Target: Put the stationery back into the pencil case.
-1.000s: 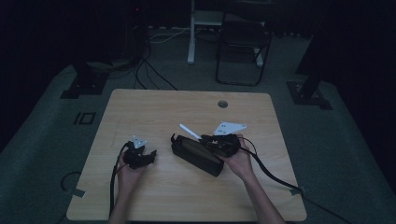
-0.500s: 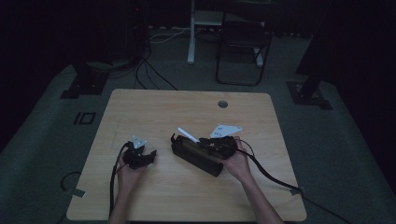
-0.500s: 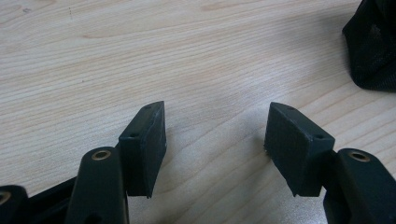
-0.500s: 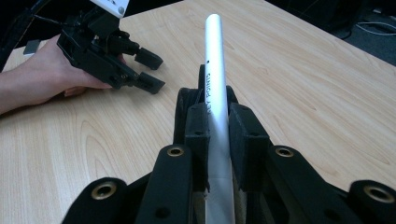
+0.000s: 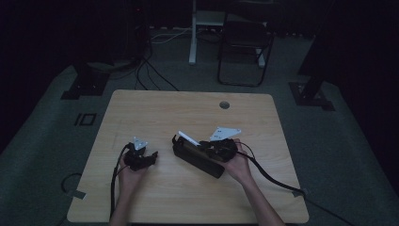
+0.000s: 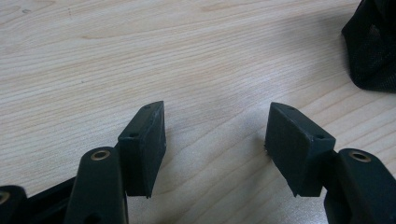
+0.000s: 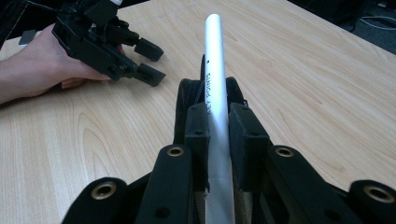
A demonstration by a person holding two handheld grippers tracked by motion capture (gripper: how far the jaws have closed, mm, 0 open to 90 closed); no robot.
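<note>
My right gripper (image 7: 218, 140) is shut on a slim white-silver pen (image 7: 214, 60) with printed lettering, which sticks out forward between the pads. A black fabric pouch (image 7: 187, 95) lies right under the pen. In the high view the pen (image 5: 188, 138) slants up and left over the long black pouch (image 5: 200, 160), with the right gripper (image 5: 197, 145) at its right end. My left gripper (image 5: 153, 155) rests on the table to the left of the pouch, jaws open. Bare wood shows between its pads (image 6: 144, 140), and the pouch's corner (image 6: 371, 46) sits farther off.
The light wooden table (image 5: 188, 108) has a round cable hole (image 5: 224, 104) at the back. Cables trail from both grippers off the front edge. A chair (image 5: 244, 47) and stand feet are on the dark floor behind. The left hand (image 7: 37, 70) lies on the wood.
The right gripper has tipped slightly with the pen, whose free end now sits a little lower toward the pouch. The left hand has kept still.
</note>
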